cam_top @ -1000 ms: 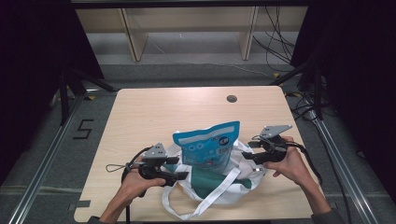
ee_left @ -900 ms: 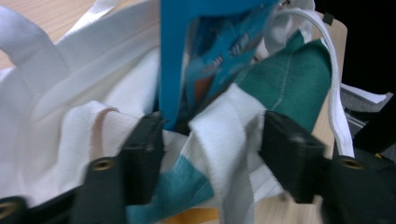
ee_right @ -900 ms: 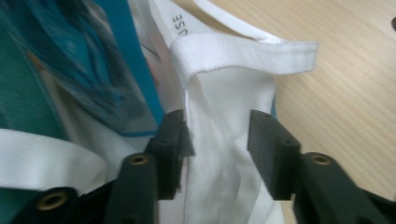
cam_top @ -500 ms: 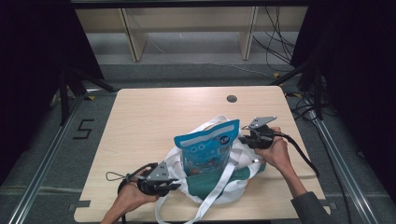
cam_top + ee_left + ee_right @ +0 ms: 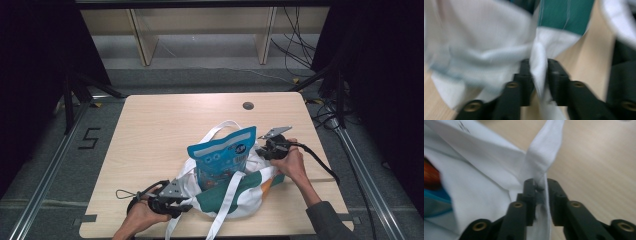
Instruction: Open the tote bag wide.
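Note:
A white and green tote bag (image 5: pixel 235 197) lies on the wooden table (image 5: pixel 160 130) with a blue snack pouch (image 5: pixel 222 157) standing upright in it. My left gripper (image 5: pixel 187 202) is at the bag's near left corner. In the left gripper view a fold of the bag's white cloth (image 5: pixel 537 50) fills the gap of my left gripper (image 5: pixel 539 65), whose jaws have just been opening. My right gripper (image 5: pixel 257 150) is at the bag's right side. Its jaws (image 5: pixel 540 185) have also just been opening. The white strap (image 5: pixel 546 142) hangs loosely between them, against one pad.
A dark round cable hole (image 5: pixel 248 105) sits near the table's far edge. Wooden shelving (image 5: pixel 200 30) stands on the floor behind the table. Metal rails (image 5: pixel 45 185) run along both sides. A white bag handle (image 5: pixel 220 126) loops up behind the pouch.
Both hands have come down and the bag has sunk onto the table around the pouch. The left hand moved toward the near edge, the right hand inward.

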Available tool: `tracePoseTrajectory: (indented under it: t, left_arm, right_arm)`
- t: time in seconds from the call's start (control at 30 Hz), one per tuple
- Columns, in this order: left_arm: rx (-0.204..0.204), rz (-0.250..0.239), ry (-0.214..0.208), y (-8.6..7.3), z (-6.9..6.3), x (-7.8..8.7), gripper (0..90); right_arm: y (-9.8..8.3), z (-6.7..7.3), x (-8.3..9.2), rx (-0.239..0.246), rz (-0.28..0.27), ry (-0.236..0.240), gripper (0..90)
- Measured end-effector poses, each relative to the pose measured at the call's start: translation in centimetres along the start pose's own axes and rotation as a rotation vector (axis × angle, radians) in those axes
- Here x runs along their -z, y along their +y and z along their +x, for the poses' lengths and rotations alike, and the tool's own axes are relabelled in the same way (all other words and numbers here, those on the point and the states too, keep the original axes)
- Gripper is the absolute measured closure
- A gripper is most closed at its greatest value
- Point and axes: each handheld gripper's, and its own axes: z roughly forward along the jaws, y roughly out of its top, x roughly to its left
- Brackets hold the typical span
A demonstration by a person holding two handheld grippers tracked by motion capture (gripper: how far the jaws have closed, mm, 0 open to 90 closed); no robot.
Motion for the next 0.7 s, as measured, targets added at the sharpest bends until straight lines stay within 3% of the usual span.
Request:
tracePoseTrajectory:
  t: [0.07, 0.1, 0.13, 0.23, 0.27, 0.3, 0.37, 0.4, 0.47, 0.5, 0.53, 0.57, 0.63, 0.67, 0.7]
  left_arm:
    - [0.008, -0.064, 0.005, 1.1, 0.1, 1.5, 59.6]
    - [0.013, -0.089, 0.033, 1.9, 0.4, 2.2, 57.7]
    - [0.024, -0.109, 0.050, 2.3, 0.6, 2.4, 54.7]
    - [0.069, -0.170, 0.066, 3.4, 2.3, 2.8, 51.0]
    - [0.117, -0.187, 0.062, 3.8, 3.0, 2.6, 48.2]
    - [0.147, -0.193, 0.042, 3.9, 3.5, 2.5, 46.5]
    - [0.174, -0.241, 0.029, 4.3, 4.4, 2.6, 46.3]
    - [0.175, -0.240, 0.049, 4.4, 4.9, 2.7, 46.5]
    - [0.214, -0.247, 0.069, 4.5, 5.6, 3.0, 43.8]
    - [0.214, -0.239, 0.090, 4.6, 6.1, 3.2, 43.5]
    - [0.218, -0.208, 0.162, 4.7, 6.4, 3.0, 43.3]
    - [0.190, -0.159, 0.203, 4.8, 6.8, 2.7, 41.4]
    - [0.183, -0.095, 0.199, 4.8, 7.6, 1.8, 37.7]
    - [0.221, -0.104, 0.174, 4.8, 7.8, 1.0, 36.1]
    - [0.233, -0.095, 0.147, 4.8, 8.0, 0.3, 35.2]
  right_arm:
    - [0.8, 0.1, 2.2, -0.034, -0.055, 0.012, 70.3]
    - [1.1, 0.1, 3.0, -0.009, -0.082, 0.032, 67.2]
    - [1.4, 0.3, 4.3, -0.018, -0.119, 0.060, 63.0]
    - [1.4, 1.1, 6.7, -0.004, -0.136, 0.143, 52.8]
    - [1.2, 1.7, 7.5, -0.016, -0.111, 0.188, 50.6]
    - [0.7, 2.1, 7.9, 0.001, -0.121, 0.218, 48.0]
    - [0.1, 2.7, 8.5, 0.014, -0.105, 0.268, 44.5]
    - [-0.2, 3.1, 8.8, 0.025, -0.096, 0.291, 43.2]
    - [-0.8, 3.8, 9.1, 0.050, -0.082, 0.336, 40.8]
    - [-0.8, 3.9, 9.1, 0.084, -0.083, 0.346, 40.6]
    - [-0.9, 4.2, 9.1, 0.089, -0.080, 0.339, 39.9]
    - [-0.9, 4.5, 8.8, 0.113, -0.068, 0.342, 38.2]
    - [-0.9, 4.9, 8.0, 0.135, -0.043, 0.351, 36.8]
    - [-0.8, 5.1, 7.6, 0.144, -0.017, 0.347, 35.6]
    - [-0.8, 5.3, 7.1, 0.162, -0.001, 0.351, 35.8]
